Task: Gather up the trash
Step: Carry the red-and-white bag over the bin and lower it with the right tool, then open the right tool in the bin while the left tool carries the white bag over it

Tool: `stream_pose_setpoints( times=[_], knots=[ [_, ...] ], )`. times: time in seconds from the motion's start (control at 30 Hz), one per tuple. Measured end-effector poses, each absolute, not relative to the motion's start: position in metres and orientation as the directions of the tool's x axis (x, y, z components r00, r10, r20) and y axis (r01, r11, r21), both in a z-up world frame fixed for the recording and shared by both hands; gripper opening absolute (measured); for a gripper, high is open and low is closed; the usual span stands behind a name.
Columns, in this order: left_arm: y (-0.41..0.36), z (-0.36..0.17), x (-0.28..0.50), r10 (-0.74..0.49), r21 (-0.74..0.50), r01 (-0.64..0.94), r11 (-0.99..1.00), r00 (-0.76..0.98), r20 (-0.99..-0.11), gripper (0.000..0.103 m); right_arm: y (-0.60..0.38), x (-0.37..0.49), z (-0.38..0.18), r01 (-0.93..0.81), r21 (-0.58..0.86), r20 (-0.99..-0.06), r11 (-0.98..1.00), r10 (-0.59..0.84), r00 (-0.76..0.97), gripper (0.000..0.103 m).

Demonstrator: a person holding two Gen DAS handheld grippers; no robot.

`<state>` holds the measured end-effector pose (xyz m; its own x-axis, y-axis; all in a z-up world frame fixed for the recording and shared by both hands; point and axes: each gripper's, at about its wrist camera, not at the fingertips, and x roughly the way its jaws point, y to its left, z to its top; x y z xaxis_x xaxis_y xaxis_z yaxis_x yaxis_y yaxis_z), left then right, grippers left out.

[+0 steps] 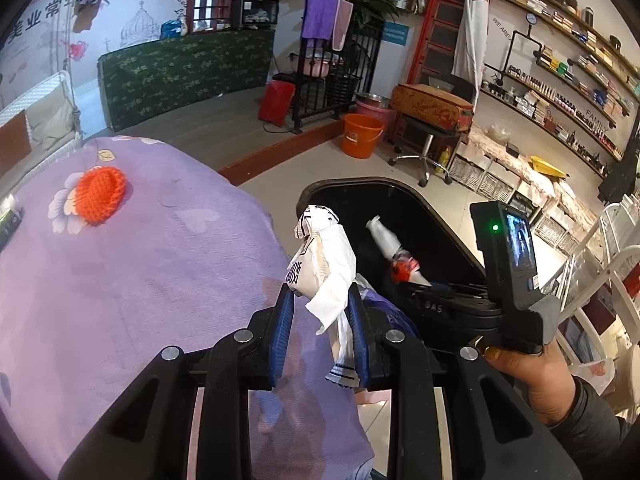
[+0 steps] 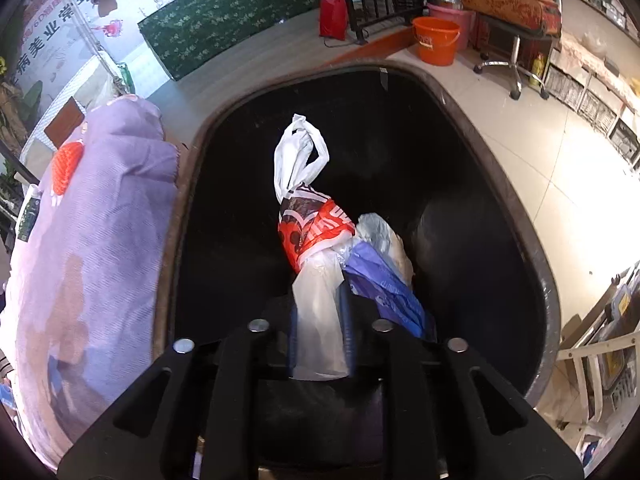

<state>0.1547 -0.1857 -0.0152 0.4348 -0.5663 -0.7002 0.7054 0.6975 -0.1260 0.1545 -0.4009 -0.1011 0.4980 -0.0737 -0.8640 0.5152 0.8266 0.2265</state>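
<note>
Left wrist view looks from above the bed (image 1: 140, 280) toward the bin (image 1: 360, 196); right wrist view hangs close over the bin (image 2: 544, 280); both share it.

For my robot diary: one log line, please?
left gripper: holds wrapper | right gripper: holds bags over bin

Crumpled white paper wrapper with dark printed stripes (image 1: 324, 268), upright, hanging over the edge of the purple cloth beside the bin. Knotted white plastic bag with red-orange print (image 2: 310, 220), with a blue plastic bag (image 2: 384, 292) touching its side, above the black oval trash bin (image 2: 536, 248); bin's dark interior shows.
</note>
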Motion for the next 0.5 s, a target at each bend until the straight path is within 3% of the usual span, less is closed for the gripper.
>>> stream_pose_setpoints(
  times=[0.03,0.1,0.5],
  knots=[
    [-0.189,-0.016,0.156,-0.566,-0.127,0.708,0.694,0.429,-0.704,0.026,-0.401,0.153,-0.103,0.519,0.23,-0.866,0.823,-0.071,0.496,0.033],
    [-0.194,-0.019,0.159,-0.566,-0.13,0.714,0.688,0.415,-0.712,0.026,-0.403,0.151,-0.105,0.531,0.228,-0.864,0.816,-0.082,0.498,0.055],
    [-0.231,-0.033,0.165,-0.569,-0.154,0.75,0.643,0.335,-0.751,0.026,-0.416,0.134,-0.08,0.557,0.205,-0.821,0.805,-0.168,0.546,0.064]
  ],
)
